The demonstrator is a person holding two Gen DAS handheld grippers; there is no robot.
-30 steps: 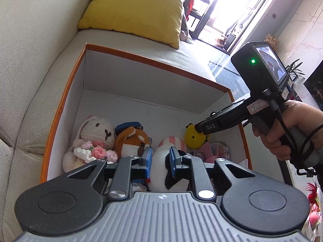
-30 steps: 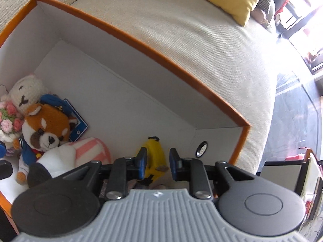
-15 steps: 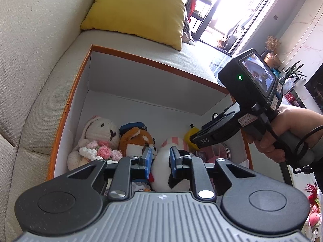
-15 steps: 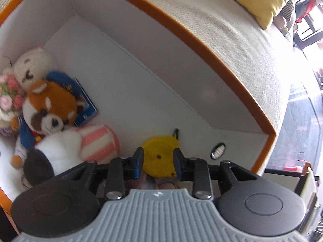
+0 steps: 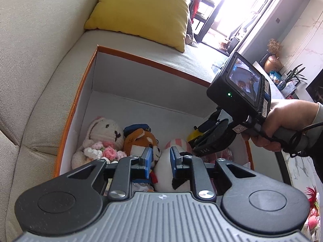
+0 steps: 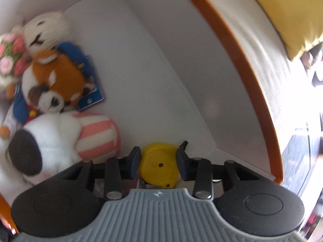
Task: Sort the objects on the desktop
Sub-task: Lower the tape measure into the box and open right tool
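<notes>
Black tools point(image 5: 159, 159), blue pads point(image 5: 148, 159), grey ribbed housings.

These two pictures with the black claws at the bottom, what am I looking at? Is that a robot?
No robot: a person holds a hand-held two-finger tool in each hand, each with a camera looking along its fingers. One picture comes from the left gripper, the other from the right gripper. In the left view you can see the person's hand holding the right tool. Both hang over an orange-edged box on a sofa, filled with soft toys: a white bunny, a red panda and a white dog with a pink striped part. The right gripper's jaws have just been opening; a yellow toy sits between them, unpinched. The left gripper's narrow jaws hold nothing.
</notes>
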